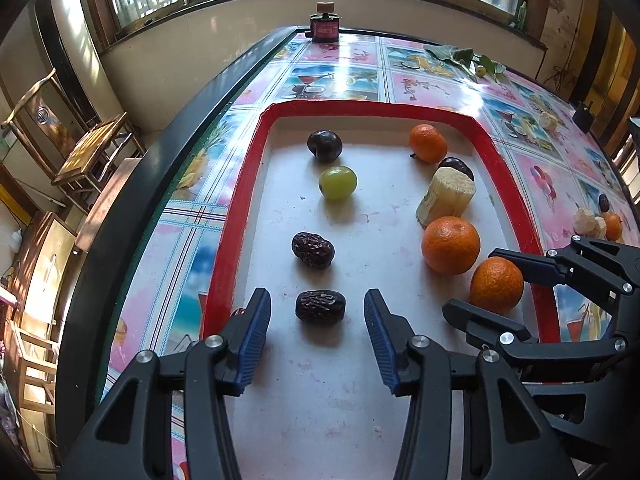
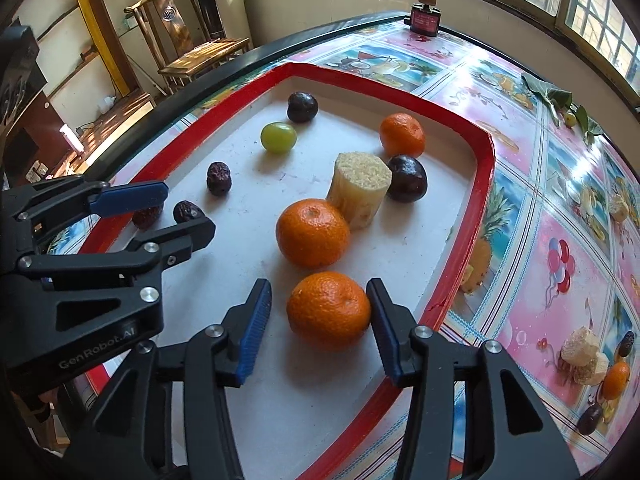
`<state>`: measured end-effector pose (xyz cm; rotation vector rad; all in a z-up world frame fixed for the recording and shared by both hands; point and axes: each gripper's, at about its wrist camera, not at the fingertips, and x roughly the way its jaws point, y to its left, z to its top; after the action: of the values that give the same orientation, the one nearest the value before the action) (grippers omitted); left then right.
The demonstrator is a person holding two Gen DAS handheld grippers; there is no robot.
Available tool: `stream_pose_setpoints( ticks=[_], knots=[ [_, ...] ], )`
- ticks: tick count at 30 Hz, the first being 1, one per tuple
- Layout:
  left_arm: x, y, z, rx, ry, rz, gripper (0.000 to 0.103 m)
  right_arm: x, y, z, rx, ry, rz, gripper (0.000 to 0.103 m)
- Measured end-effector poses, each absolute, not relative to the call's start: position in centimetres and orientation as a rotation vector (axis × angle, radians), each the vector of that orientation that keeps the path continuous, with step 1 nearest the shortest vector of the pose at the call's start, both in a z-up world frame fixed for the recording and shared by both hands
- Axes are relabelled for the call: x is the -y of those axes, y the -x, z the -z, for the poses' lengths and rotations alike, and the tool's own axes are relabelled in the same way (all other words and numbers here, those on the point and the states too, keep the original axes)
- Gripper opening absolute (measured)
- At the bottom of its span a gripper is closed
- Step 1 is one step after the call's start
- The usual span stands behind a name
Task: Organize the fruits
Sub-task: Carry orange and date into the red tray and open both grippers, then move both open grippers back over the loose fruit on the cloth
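A red-rimmed white tray (image 1: 236,216) (image 2: 476,200) holds the fruit. My left gripper (image 1: 316,300) stands open low over its near end, with a wrinkled red date (image 1: 320,306) lying between the fingertips, apart from both pads. A second date (image 1: 312,250), a green grape (image 1: 338,182) and a dark plum (image 1: 324,144) lie beyond. My right gripper (image 2: 318,286) is open around an orange (image 2: 328,310) resting on the tray floor; the right pad is at its skin and a gap shows on the left. Ahead are another orange (image 2: 312,232), a sugarcane piece (image 2: 360,188), a second plum (image 2: 407,178) and a third orange (image 2: 402,134).
A third date (image 2: 146,216) lies at the tray's left rim, behind the left gripper (image 2: 188,208). On the patterned tablecloth to the right sit sugarcane chunks (image 2: 580,352), a small orange (image 2: 616,380) and dark fruit. Leaves (image 1: 460,56) and a red jar (image 1: 325,26) stand far back. A wooden chair (image 1: 80,148) is off the table's left.
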<state>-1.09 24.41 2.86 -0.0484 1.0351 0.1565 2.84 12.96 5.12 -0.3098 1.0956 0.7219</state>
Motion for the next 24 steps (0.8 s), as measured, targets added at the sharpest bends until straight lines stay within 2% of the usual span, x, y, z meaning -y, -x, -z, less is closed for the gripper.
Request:
stream_pose_setpoints(
  ticks=[5,6,8,12,24],
  knots=[
    [-24.3,1.4,-3.3,-1.030,0.037,-0.180,0.057,-12.4,-2.7,-5.5,-1.086,0.320,-0.708,0.055],
    [-24.2,1.5,-3.4,-1.028,0.029,-0.196,0.060,-12.4,-2.7,-5.6,-1.082,0.323,-0.706,0.055],
    [-24.5,1.7,-3.6,-1.019,0.013,-0.242,0.075,-12.2,-2.6,-5.9,-1.077,0.327,-0.706,0.056],
    [-25.1,2.2,-4.2,-1.004,0.042,-0.248,0.077,-11.8,-2.3,-6.7,-1.055,0.309,-0.700,0.066],
    [-22.3,2.2,-5.3,-0.992,0.070,-0.238,0.078,-8.7,-0.5,-9.8,-0.978,0.283,-0.705,0.069]
  ],
)
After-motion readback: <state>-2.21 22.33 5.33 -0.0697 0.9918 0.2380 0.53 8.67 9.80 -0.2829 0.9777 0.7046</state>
